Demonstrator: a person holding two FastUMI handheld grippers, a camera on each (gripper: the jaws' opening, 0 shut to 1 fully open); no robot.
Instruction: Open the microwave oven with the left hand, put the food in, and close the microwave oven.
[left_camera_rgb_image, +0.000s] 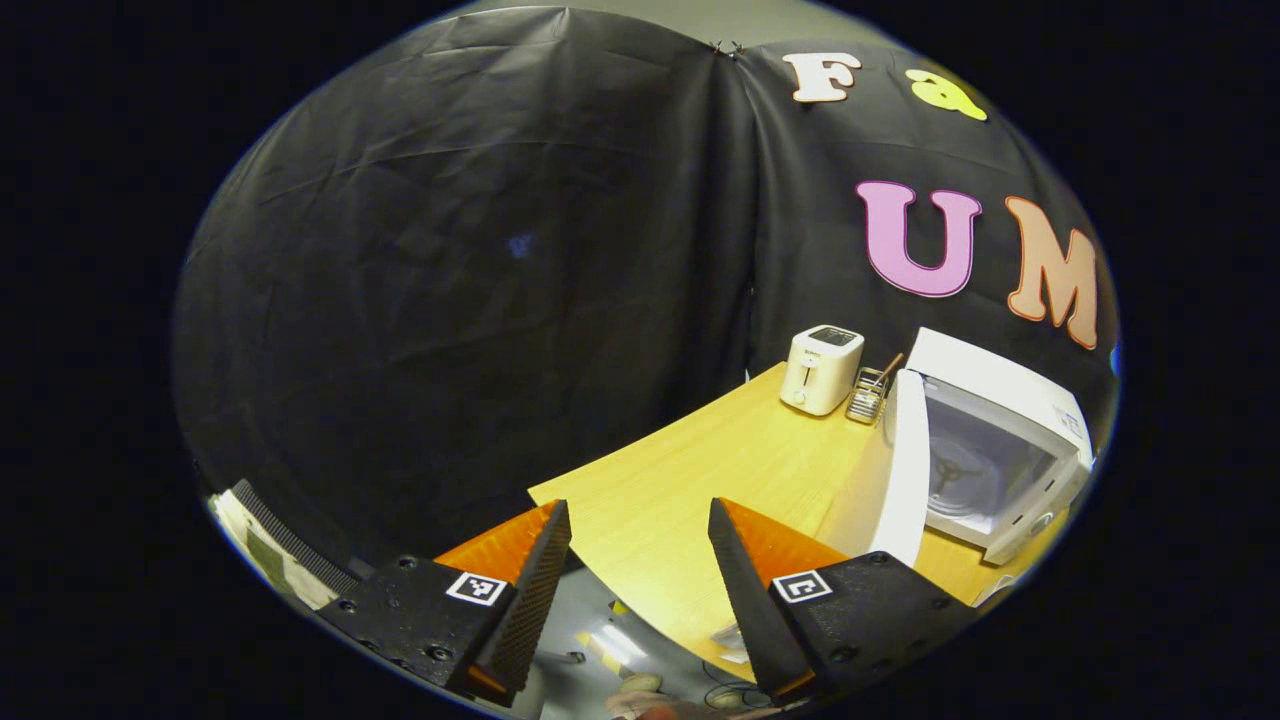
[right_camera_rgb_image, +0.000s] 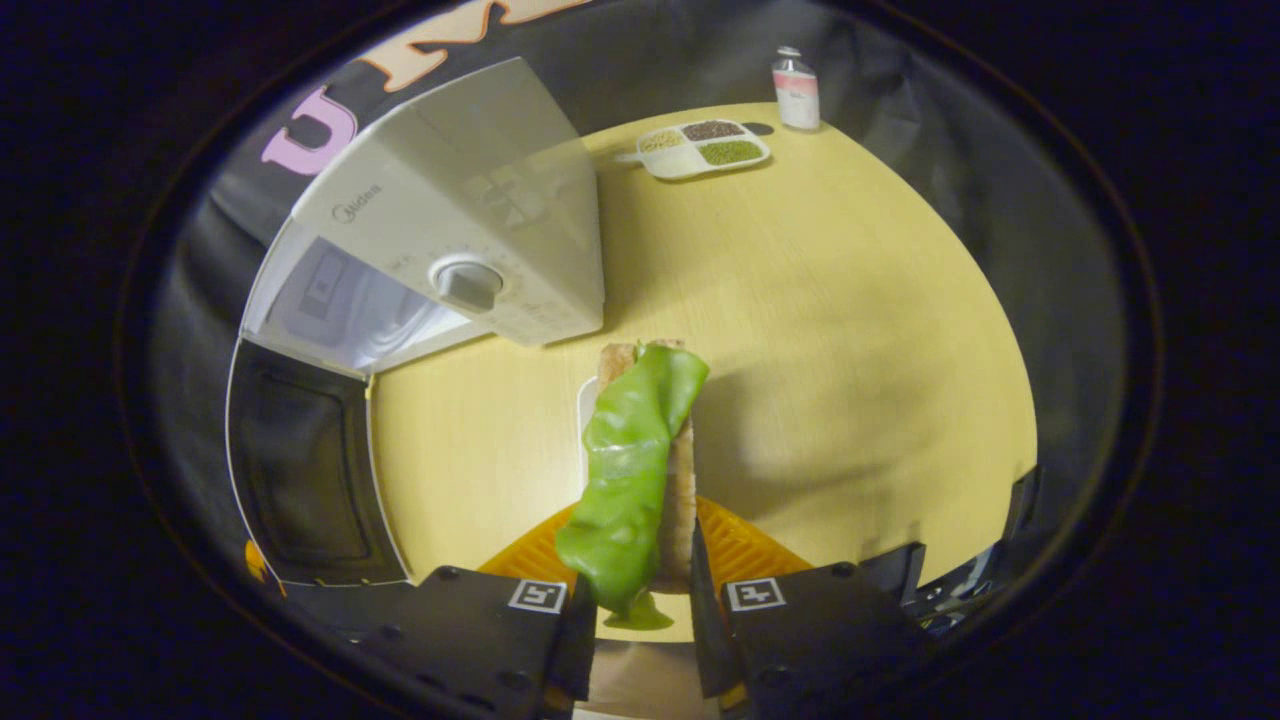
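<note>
Now right gripper (right_camera_rgb_image: 640, 590) fingers clamped on sandwich (right_camera_rgb_image: 640, 470), probably; left gripper (left_camera_rgb_image: 640, 560) fingers wide, microwave (left_camera_rgb_image: 990, 440) door open.

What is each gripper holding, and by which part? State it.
Right gripper: shut on the sandwich, gripping its near end. Left gripper: open, holding nothing.

A white microwave (right_camera_rgb_image: 455, 215) with a grey knob (right_camera_rgb_image: 467, 283) and a dark-windowed door (right_camera_rgb_image: 300, 470) is sitting on a pale yellow wood-grain bench (right_camera_rgb_image: 850, 330). Bright green lettuce (right_camera_rgb_image: 630, 460) is draping over tan bread (right_camera_rgb_image: 682, 500). A cream toaster (left_camera_rgb_image: 820, 368) is standing against black cloth (left_camera_rgb_image: 480, 250). A white tray (right_camera_rgb_image: 703, 148) is showing green, brown and beige fillings.
</note>
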